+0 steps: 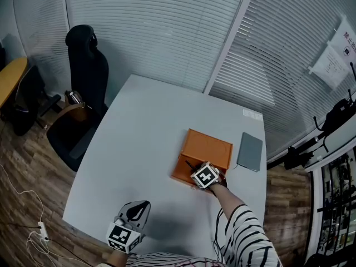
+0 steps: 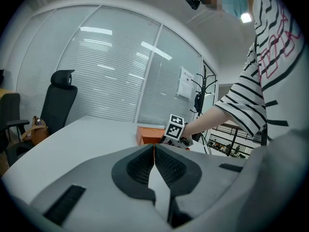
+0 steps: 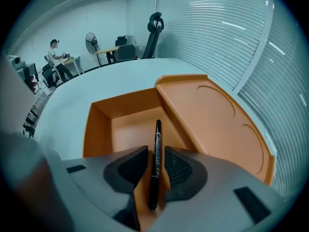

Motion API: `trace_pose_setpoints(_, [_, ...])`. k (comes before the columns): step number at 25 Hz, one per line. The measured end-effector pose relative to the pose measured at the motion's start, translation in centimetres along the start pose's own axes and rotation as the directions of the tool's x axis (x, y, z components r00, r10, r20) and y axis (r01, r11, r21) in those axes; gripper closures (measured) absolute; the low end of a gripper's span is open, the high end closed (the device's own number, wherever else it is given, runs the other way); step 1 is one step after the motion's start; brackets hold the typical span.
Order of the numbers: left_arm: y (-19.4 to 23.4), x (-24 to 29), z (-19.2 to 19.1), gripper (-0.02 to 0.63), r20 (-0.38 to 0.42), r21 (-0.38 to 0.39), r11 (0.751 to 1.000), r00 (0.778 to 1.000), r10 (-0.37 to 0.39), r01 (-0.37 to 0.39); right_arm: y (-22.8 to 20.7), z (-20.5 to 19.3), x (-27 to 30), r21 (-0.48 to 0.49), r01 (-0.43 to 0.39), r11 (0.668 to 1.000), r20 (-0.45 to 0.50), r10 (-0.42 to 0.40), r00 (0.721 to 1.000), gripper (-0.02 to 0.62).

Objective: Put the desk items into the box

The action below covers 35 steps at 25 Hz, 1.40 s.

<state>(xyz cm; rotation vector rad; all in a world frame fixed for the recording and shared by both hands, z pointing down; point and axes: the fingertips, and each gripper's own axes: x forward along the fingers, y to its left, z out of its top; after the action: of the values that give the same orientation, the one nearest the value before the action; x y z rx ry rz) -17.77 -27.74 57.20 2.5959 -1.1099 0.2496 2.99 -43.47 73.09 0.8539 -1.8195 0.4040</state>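
Note:
An orange box (image 1: 203, 154) lies open near the right edge of the white table (image 1: 139, 132), its lid (image 3: 212, 115) folded back. My right gripper (image 1: 196, 169) hangs over the box's near compartment (image 3: 99, 129). A black pen (image 3: 157, 129) stands between its pads, pointing into the compartment. The pads sit slightly apart from the pen, so my right gripper (image 3: 155, 151) is open. A grey notebook (image 1: 250, 152) lies flat just right of the box. My left gripper (image 1: 142, 206) rests low at the table's front edge, shut and empty (image 2: 153, 148). From there the box (image 2: 148, 134) and the right gripper's marker cube (image 2: 176, 127) show ahead.
A black office chair (image 1: 86, 74) stands at the table's left, with a small wooden stand (image 1: 72, 107) beside it. Glass walls with blinds (image 1: 167, 26) run behind the table. Cables (image 1: 33, 227) trail over the wooden floor at left. A person sits at a distant desk (image 3: 58, 57).

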Motion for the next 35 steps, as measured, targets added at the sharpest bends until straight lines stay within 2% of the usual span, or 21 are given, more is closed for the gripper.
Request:
trace_pose_setpoints(2, [-0.1,0.1,0.1,0.583,0.001,-0.001,1.000,1.000,-0.001,0.001,-0.1,0.0,-0.3,-0.001,0.004,1.000,0.008,-0.004,1.000,0.463])
trace_pose_setpoints(10, [-0.9,-0.4,0.5,0.583,0.013,0.011,1.000,1.000,0.000,-0.001,-0.2,0.5,-2.0,0.003,0.024,1.000,0.053,-0.024,0.998,0.451])
trace_pose_setpoints(15, [-1.9,-1.1,1.0,0.583,0.022,0.025,1.000,1.000,0.002,-0.002,-0.5,0.7,-4.1,0.011,0.074,0.997,0.108,-0.075,0.991,0.456])
trace_pose_setpoints(19, [-3.0,-1.7,1.4,0.583,0.033,0.042,0.999,0.999,0.001,-0.002,-0.7,0.9,-5.9,0.053,0.115,0.992,0.193,-0.124,0.973,0.524])
trace_pose_setpoints(21, [-3.5,-2.0,1.7,0.583,0.038,0.052,0.999,0.999,0.002,-0.004,-0.5,0.8,-7.3,0.065,0.132,0.989,0.213,-0.143,0.967,0.538])
trace_pose_setpoints(25, [-4.5,-2.7,2.1,0.583,0.049,0.066,0.998,0.999,0.011,-0.014,0.3,0.8,-9.8,0.108,0.137,0.985,0.289,-0.163,0.943,0.554])
trace_pose_setpoints(29, [-5.8,-3.0,2.5,0.583,0.067,0.072,0.997,0.998,0.021,-0.026,1.3,0.0,-12.5,0.112,0.151,0.982,0.350,-0.181,0.919,0.561])
trace_pose_setpoints(35, [-8.5,-3.0,2.9,0.583,0.087,0.084,0.996,0.996,0.032,-0.039,3.2,-1.3,-17.0,0.152,0.115,0.982,0.457,-0.173,0.872,0.568])
